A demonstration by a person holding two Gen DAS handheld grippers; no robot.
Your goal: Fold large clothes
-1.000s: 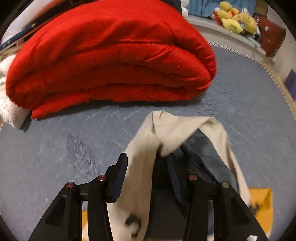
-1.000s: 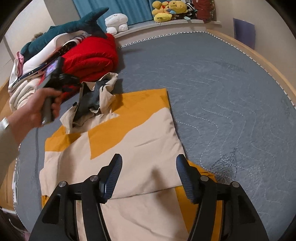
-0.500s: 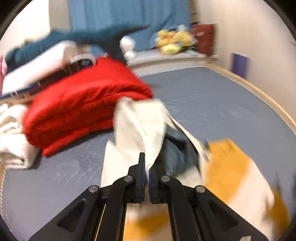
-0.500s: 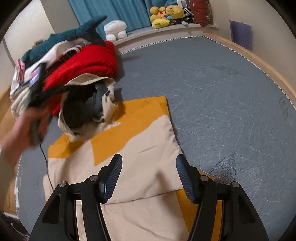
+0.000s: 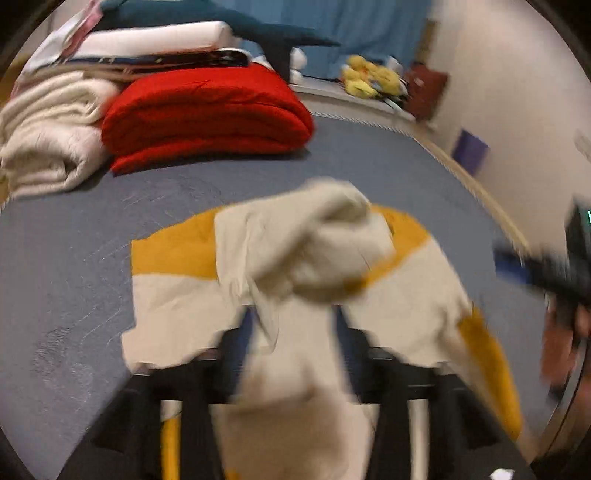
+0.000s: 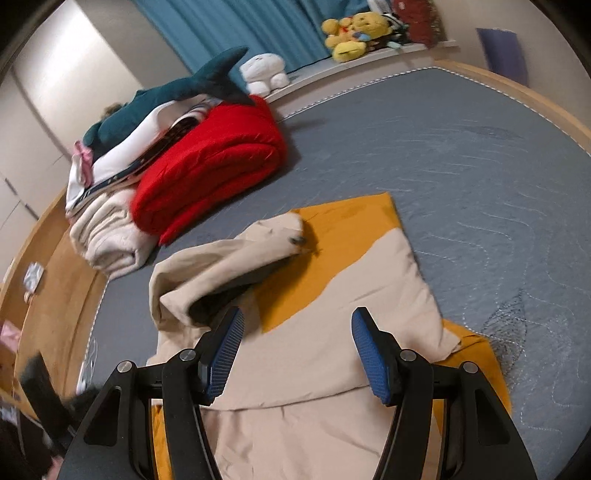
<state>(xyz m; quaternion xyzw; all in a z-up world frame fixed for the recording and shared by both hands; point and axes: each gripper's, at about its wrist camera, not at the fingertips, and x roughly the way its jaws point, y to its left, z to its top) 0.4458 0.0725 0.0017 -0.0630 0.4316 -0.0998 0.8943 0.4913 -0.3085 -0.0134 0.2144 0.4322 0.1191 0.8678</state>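
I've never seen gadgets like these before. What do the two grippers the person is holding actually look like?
The right gripper has a black plastic frame with angular cut-outs and round silver pivot screws. Its two fingers carry ribbed blue pads. The left gripper looks the same build, black with blue pads, though it is blurred and partly covered by the beige garment. No sleeve or cable shows clearly.

Grey quilted bed surface [image 6: 461, 155] with light wooden frame [image 6: 546, 107]. Teal curtain [image 6: 236, 22] at 12 o'clock; cream walls [image 6: 62, 74] at 10 o'clock.

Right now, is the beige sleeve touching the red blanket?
Apart. The right wrist view shows bare grey mattress between the beige sleeve and the red blanket.
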